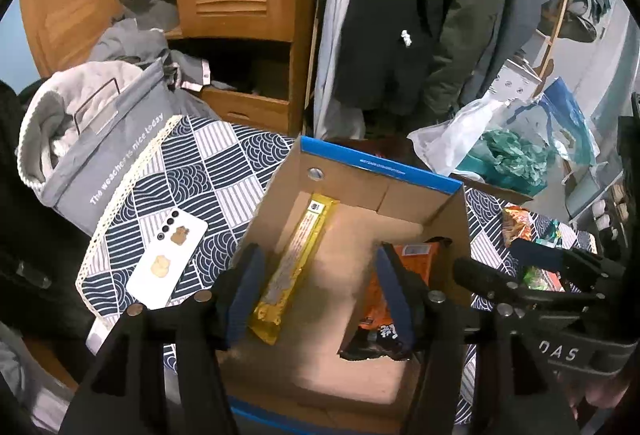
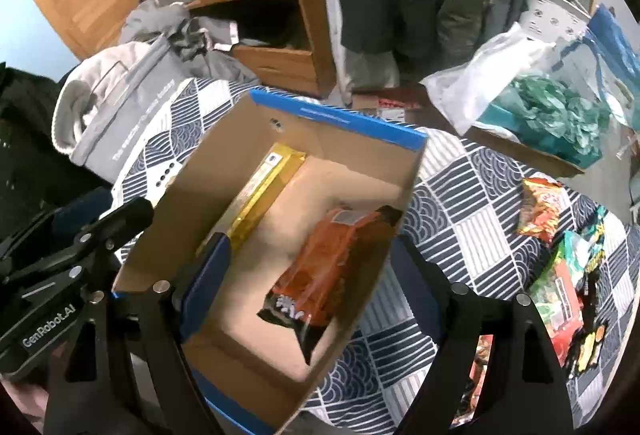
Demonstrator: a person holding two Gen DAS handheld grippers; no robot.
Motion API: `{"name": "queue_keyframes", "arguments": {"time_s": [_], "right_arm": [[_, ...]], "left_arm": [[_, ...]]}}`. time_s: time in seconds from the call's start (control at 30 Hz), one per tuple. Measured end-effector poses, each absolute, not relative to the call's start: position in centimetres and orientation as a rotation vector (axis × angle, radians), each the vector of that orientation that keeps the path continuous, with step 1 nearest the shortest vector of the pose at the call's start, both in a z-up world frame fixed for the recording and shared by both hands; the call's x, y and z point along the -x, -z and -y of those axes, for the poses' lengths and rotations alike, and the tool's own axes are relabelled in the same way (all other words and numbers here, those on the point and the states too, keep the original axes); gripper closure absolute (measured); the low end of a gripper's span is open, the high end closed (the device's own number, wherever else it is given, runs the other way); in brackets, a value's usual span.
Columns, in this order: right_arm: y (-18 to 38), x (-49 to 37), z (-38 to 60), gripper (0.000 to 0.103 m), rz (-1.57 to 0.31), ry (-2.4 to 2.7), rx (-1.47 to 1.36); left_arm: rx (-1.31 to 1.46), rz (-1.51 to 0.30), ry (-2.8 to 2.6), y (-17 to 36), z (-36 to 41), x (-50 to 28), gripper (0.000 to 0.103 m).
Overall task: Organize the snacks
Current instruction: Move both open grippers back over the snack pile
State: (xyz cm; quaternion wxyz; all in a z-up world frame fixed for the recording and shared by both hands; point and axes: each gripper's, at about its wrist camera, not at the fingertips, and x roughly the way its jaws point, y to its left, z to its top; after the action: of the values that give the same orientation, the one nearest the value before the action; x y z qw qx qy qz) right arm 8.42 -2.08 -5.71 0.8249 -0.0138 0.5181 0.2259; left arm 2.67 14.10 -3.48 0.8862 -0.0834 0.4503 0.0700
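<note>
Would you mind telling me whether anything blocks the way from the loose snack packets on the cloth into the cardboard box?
Nothing visible does. The snack packets lie on the patterned cloth to the right of the cardboard box, whose top is open. Inside, bare floor shows between the yellow packet and the orange packet.

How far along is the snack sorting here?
Done: the yellow packet and orange packet lie in the cardboard box. In hand: nothing; the left gripper and right gripper are open. Left: several loose packets on the patterned cloth.
</note>
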Motion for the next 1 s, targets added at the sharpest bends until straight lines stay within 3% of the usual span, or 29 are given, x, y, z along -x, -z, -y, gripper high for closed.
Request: {"name": "queue_keyframes", "arguments": {"time_s": [0.2,0.33,1.0], "right_arm": [[5.5,-8.3,4.5,0.021,-1.087,-0.415,0.037],[5.5,-8.2,6.5,0.021,-1.087,-0.383,0.027],[6.6,-6.1,19.8,0.02,-1.13,-0.194,-0.069]], "left_arm": [[0.159,-0.948,-0.122,3.4,-12.6,-3.0,0.042],[0.134,-0.941,-0.105,3.4,-11.0,-3.1,0.034],[-0.004,-1.038,0.085,5.5,0.8,-3.8,0.033]]}}
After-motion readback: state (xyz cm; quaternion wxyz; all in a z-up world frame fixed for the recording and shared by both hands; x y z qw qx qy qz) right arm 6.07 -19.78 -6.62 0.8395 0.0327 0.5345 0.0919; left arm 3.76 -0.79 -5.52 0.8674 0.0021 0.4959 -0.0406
